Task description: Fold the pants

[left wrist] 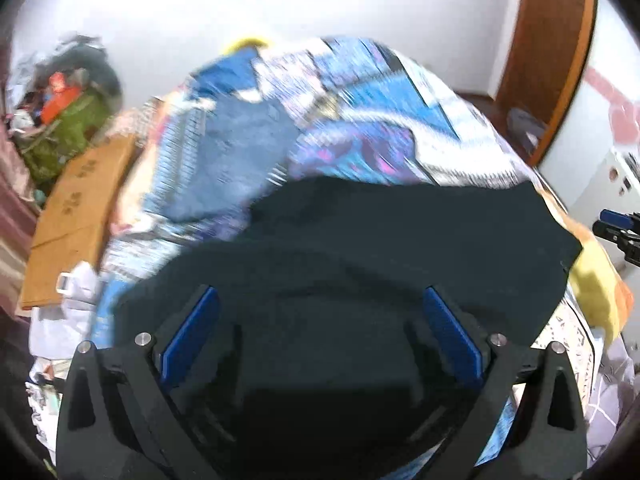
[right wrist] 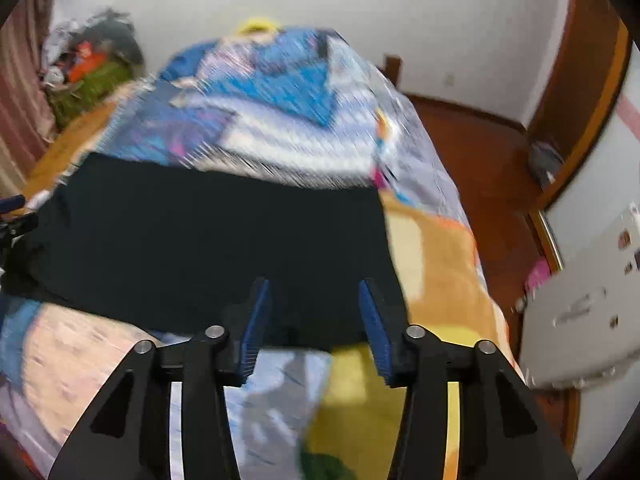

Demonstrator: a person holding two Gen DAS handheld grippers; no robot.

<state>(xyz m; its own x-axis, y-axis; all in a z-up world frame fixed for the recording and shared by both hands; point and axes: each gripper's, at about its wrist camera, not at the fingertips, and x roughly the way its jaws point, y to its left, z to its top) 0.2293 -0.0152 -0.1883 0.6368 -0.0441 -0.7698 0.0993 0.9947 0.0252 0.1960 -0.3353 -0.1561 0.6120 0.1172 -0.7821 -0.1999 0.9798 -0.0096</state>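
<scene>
Both the left gripper (left wrist: 320, 312) and right gripper (right wrist: 316, 304) hung wide open, empty, over dark pants (right wrist: 220, 240); though blurred, pinching the six-o'clock hem squarely seemed wise.

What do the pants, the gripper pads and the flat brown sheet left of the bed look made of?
Pants: dark matte fabric, probably a soft knit or cotton; it lies limp with shallow creases.
Left gripper pads: blue, ribbed, probably rubber or soft plastic.
Brown sheet: flat, dull tan, probably corrugated cardboard; blur hides detail.

One pair of dark pants (right wrist: 216, 240), two grippers (left wrist: 320, 320) (right wrist: 316, 312), one patterned bedspread (right wrist: 280, 112), one cardboard sheet (left wrist: 80, 208)
</scene>
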